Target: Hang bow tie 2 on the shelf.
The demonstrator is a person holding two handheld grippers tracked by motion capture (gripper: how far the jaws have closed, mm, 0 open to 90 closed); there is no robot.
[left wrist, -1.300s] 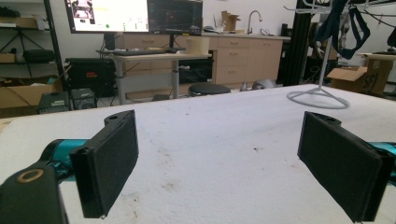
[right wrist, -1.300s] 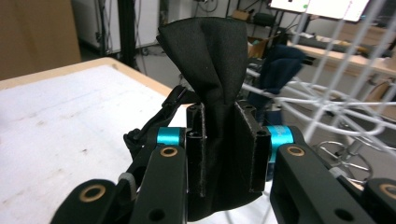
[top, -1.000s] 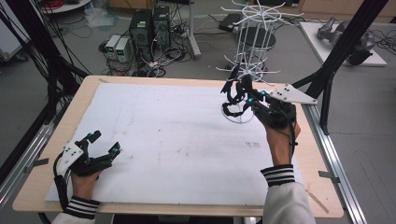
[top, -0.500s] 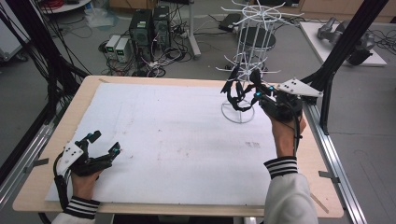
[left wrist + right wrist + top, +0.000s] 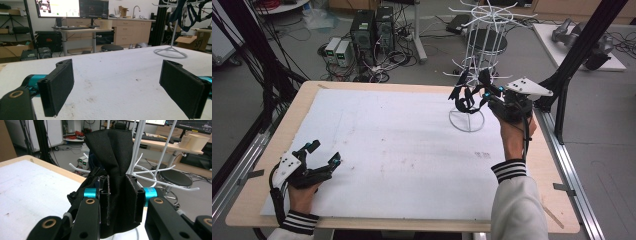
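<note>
The black cloth piece stands upright in my clamped right gripper, just before the white wire rack; my left gripper rests wide open, empty, far away.

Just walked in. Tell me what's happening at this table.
A person works at a white-covered table with a gripper in each hand. The right gripper is shut on a bunched black cloth and holds it up beside a white wire rack at the far right of the table, apparently to hang it on a hook. The left gripper rests open and empty at the near left corner.
</note>
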